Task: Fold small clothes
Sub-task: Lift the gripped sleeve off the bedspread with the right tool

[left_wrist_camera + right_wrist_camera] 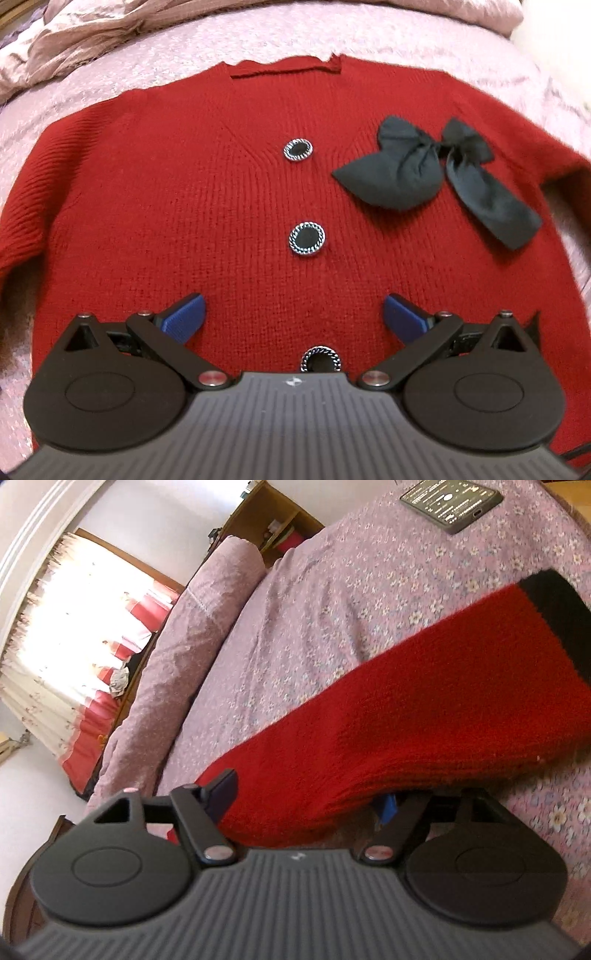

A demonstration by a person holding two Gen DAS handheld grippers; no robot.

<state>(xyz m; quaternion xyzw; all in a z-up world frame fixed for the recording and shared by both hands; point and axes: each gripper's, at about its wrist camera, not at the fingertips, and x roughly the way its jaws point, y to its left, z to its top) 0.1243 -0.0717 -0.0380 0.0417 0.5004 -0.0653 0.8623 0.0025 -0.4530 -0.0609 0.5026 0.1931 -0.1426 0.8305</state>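
The left gripper point(293, 317) hangs over the lower front of the red cardigan point(207, 199), pointing up its button line, its blue pads point(184, 317) spread wide and touching no cloth. The right gripper point(310, 801) is tipped sideways, low by the bed point(332, 602), with the cardigan's sleeve point(424, 709) running between its fingers; whether they pinch the cloth I cannot tell. The cardigan lies flat, front up, on the pink flowered bedspread. A black bow point(436, 173) sits on its chest, right of the three silver-rimmed buttons point(306, 239). A phone point(451, 503) rests on the bedspread, well apart from the sleeve's black cuff point(557, 620).
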